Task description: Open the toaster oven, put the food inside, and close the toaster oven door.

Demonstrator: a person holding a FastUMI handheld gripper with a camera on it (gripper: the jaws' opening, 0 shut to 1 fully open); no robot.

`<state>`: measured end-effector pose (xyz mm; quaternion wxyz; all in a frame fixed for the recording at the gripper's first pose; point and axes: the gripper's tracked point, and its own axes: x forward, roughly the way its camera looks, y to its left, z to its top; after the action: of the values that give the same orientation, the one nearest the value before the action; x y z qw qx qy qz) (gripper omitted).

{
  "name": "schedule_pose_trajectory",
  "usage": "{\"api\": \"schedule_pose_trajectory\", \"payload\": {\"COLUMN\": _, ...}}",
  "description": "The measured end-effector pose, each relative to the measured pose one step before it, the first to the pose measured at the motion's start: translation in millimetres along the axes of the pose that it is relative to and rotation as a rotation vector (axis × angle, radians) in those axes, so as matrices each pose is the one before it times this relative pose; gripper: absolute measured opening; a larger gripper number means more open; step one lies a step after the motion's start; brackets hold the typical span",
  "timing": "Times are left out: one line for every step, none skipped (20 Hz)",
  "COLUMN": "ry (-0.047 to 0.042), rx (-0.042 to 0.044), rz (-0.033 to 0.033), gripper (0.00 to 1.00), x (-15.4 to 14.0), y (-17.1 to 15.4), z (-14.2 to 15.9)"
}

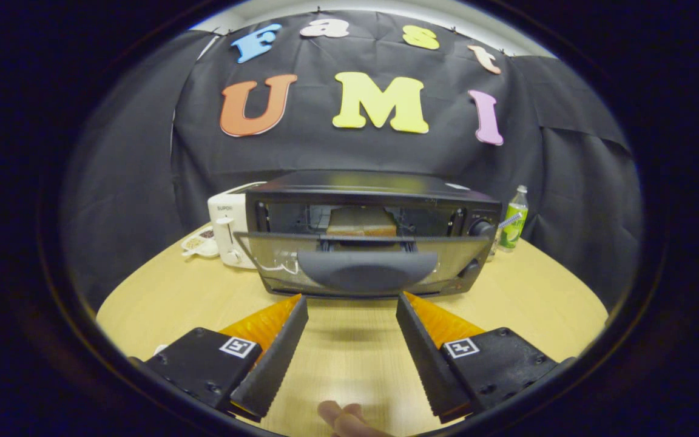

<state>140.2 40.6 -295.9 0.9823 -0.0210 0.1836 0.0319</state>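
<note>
One toaster oven (374,233), door half open, one bread slice (362,229) inside; the gripper (352,302) fingers spread apart, empty.

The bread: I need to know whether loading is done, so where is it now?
In the gripper view the bread sits inside the toaster oven, behind its partly lowered door, straight beyond the open, empty tongs.
</note>
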Motion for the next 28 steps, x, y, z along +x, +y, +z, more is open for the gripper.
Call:
{"api": "schedule_pose_trajectory", "payload": {"ry": 0.01627, "rx": 0.03184, "rz": 0.00964, "gripper": 0.97, "x": 2.81, "y": -1.31, "z": -2.78}}
{"api": "schedule_pose_trajectory", "payload": {"ry": 0.01750, "rx": 0.02819, "rz": 0.00823, "gripper": 0.97, "x": 2.29, "y": -2.67, "z": -3.78}}
{"api": "schedule_pose_trajectory", "payload": {"ry": 0.00964, "rx": 0.02257, "rz": 0.00929, "gripper": 0.97, "x": 0.87, "y": -2.79, "z": -1.77}}
{"api": "schedule_pose_trajectory", "payload": {"ry": 0.00439, "rx": 0.01592, "rz": 0.00380, "gripper": 0.97, "x": -0.50, "y": -2.42, "z": 0.99}}
{"api": "schedule_pose_trajectory", "payload": {"ry": 0.00000, "rx": 0.00984, "rz": 0.00274, "gripper": 0.97, "x": -2.30, "y": -2.08, "z": 1.24}}
{"api": "schedule_pose_trajectory", "payload": {"ry": -0.00125, "rx": 0.00502, "rz": -0.00129, "gripper": 0.96, "x": -2.40, "y": -3.25, "z": 3.03}}
{"api": "schedule_pose_trajectory", "payload": {"ry": -0.00486, "rx": 0.00565, "rz": 0.00379, "gripper": 0.97, "x": -3.00, "y": -1.92, "z": 3.69}}
{"api": "schedule_pose_trajectory", "payload": {"ry": -0.00829, "rx": 0.00469, "rz": 0.00411, "gripper": 0.96, "x": -5.17, "y": -0.64, "z": 5.92}}
{"api": "schedule_pose_trajectory", "payload": {"ry": -0.00852, "rx": -0.00302, "rz": 0.00331, "gripper": 0.96, "x": -4.93, "y": -0.75, "z": 4.14}}
{"api": "schedule_pose_trajectory", "payload": {"ry": -0.01305, "rx": -0.00510, "rz": -0.00175, "gripper": 0.96, "x": -6.69, "y": -1.39, "z": 6.37}}
{"api": "schedule_pose_trajectory", "payload": {"ry": -0.01227, "rx": -0.00845, "rz": -0.00537, "gripper": 0.96, "x": -6.79, "y": -2.64, "z": 7.57}}
{"api": "schedule_pose_trajectory", "payload": {"ry": -0.01020, "rx": -0.00539, "rz": -0.00429, "gripper": 0.96, "x": -6.90, "y": -1.24, "z": 7.36}}
{"api": "schedule_pose_trajectory", "payload": {"ry": -0.01340, "rx": -0.00555, "rz": 0.00083, "gripper": 0.96, "x": -10.22, "y": 0.62, "z": 9.54}}
{"api": "schedule_pose_trajectory", "payload": {"ry": -0.01405, "rx": -0.00148, "rz": 0.00745, "gripper": 0.96, "x": -10.77, "y": 2.15, "z": 10.17}}
{"api": "schedule_pose_trajectory", "payload": {"ry": -0.01937, "rx": 0.00275, "rz": 0.00810, "gripper": 0.96, "x": -11.76, "y": 2.83, "z": 11.44}}
{"api": "schedule_pose_trajectory", "payload": {"ry": -0.01719, "rx": 0.00415, "rz": 0.00586, "gripper": 0.96, "x": -11.10, "y": 1.56, "z": 11.79}}
{"api": "schedule_pose_trajectory", "payload": {"ry": -0.02510, "rx": 0.00592, "rz": 0.01376, "gripper": 0.96, "x": -13.14, "y": 4.32, "z": 14.80}}
{"api": "schedule_pose_trajectory", "payload": {"ry": -0.03082, "rx": 0.00354, "rz": 0.01144, "gripper": 0.96, "x": -13.83, "y": 4.30, "z": 17.14}}
{"api": "schedule_pose_trajectory", "payload": {"ry": -0.03917, "rx": 0.00218, "rz": 0.00590, "gripper": 0.96, "x": -15.26, "y": 2.41, "z": 19.88}}
{"api": "schedule_pose_trajectory", "payload": {"ry": -0.03754, "rx": -0.00186, "rz": -0.00337, "gripper": 0.96, "x": -13.82, "y": 1.51, "z": 19.47}}
{"api": "schedule_pose_trajectory", "payload": {"ry": -0.03595, "rx": -0.00353, "rz": -0.00277, "gripper": 0.95, "x": -13.88, "y": 2.31, "z": 18.37}}
{"api": "schedule_pose_trajectory", "payload": {"ry": -0.02894, "rx": -0.00791, "rz": -0.00573, "gripper": 0.95, "x": -12.82, "y": 1.09, "z": 15.03}}
{"api": "schedule_pose_trajectory", "payload": {"ry": -0.03370, "rx": -0.01369, "rz": -0.00666, "gripper": 0.95, "x": -15.12, "y": 1.65, "z": 16.28}}
{"api": "schedule_pose_trajectory", "payload": {"ry": -0.02957, "rx": -0.01323, "rz": -0.01335, "gripper": 0.95, "x": -12.51, "y": -1.21, "z": 14.40}}
{"api": "schedule_pose_trajectory", "payload": {"ry": -0.03430, "rx": -0.01652, "rz": -0.01091, "gripper": 0.95, "x": -12.98, "y": -0.57, "z": 12.77}}
{"api": "schedule_pose_trajectory", "payload": {"ry": -0.02879, "rx": -0.01282, "rz": -0.00780, "gripper": 0.95, "x": -11.35, "y": 0.25, "z": 11.23}}
{"api": "schedule_pose_trajectory", "payload": {"ry": -0.02105, "rx": -0.01174, "rz": -0.00627, "gripper": 0.95, "x": -13.58, "y": 1.34, "z": 10.46}}
{"api": "schedule_pose_trajectory", "payload": {"ry": -0.01259, "rx": -0.00652, "rz": 0.00141, "gripper": 0.95, "x": -12.06, "y": 2.41, "z": 7.44}}
